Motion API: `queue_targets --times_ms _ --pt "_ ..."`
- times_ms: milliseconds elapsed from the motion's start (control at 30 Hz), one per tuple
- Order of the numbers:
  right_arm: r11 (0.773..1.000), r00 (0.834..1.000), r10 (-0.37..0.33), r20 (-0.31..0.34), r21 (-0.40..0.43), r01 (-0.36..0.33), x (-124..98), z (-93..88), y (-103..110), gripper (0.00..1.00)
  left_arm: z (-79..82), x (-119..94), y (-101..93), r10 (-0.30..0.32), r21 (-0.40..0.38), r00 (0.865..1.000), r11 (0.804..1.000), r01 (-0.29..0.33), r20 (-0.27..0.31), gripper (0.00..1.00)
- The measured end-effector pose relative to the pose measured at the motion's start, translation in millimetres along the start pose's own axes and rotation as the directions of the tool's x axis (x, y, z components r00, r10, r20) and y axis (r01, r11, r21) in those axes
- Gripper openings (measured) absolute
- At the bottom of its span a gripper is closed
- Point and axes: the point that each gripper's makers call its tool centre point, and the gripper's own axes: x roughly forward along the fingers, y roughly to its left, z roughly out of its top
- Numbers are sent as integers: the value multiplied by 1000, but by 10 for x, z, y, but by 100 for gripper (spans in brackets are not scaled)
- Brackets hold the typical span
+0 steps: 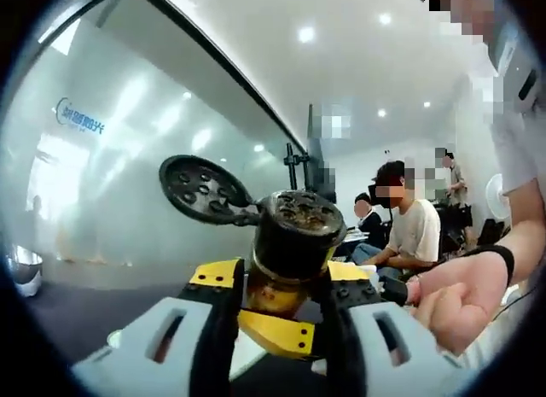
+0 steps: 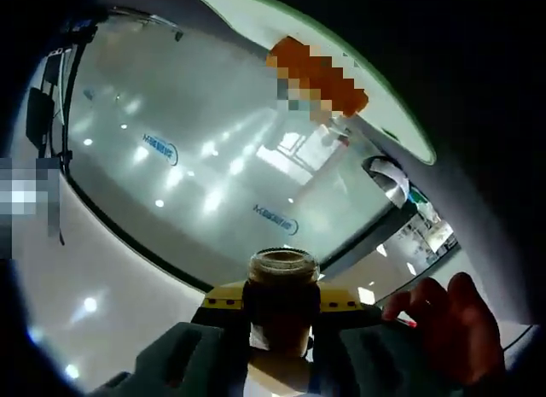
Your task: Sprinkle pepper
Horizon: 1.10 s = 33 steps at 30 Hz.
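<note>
- The left gripper was closed on a pepper shaker, a small jar with a dark perforated top; its jaws pressed the jar's body from both sides.
- The shaker's flip lid stood open to one side on its hinge, so the holes in the top were free, probably ready for pouring.
- In the right gripper view, the right gripper also had its jaws closed around a small dark jar; I could not tell if this was the same shaker.
- A person's hand was just beside the left gripper.
- A white plate appeared at the top of the right gripper view, well apart from the jar, perhaps the place for the pepper.
</note>
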Motion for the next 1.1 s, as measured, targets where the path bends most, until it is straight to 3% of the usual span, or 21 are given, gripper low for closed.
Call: queue_targets --times_ms 267,567,767,867,1033,1100 --pt "1000 1000 1 -22 -12 -1 6 -103 27 22 103 -5 -30 -12 24 1000 1000 12 18 24" --pt "1000 999 -9 -45 14 10 -23 -141 -30 23 84 -47 -6 -37 11 999 999 37 -32 19" --pt "1000 1000 1 -14 25 0 -51 -112 -65 24 53 -66 -11 -34 7 999 999 34 -43 18" --pt "1000 998 -5 66 -16 6 -43 -41 -78 25 31 -78 7 -36 14 997 999 37 -62 18" --pt "998 999 -14 49 -54 16 -35 -60 -86 27 59 -99 31 -30 40 997 999 33 -65 18" --pt "997 999 13 45 -78 -10 -31 -72 -41 30 59 -106 38 -31 44 997 998 34 -65 18"
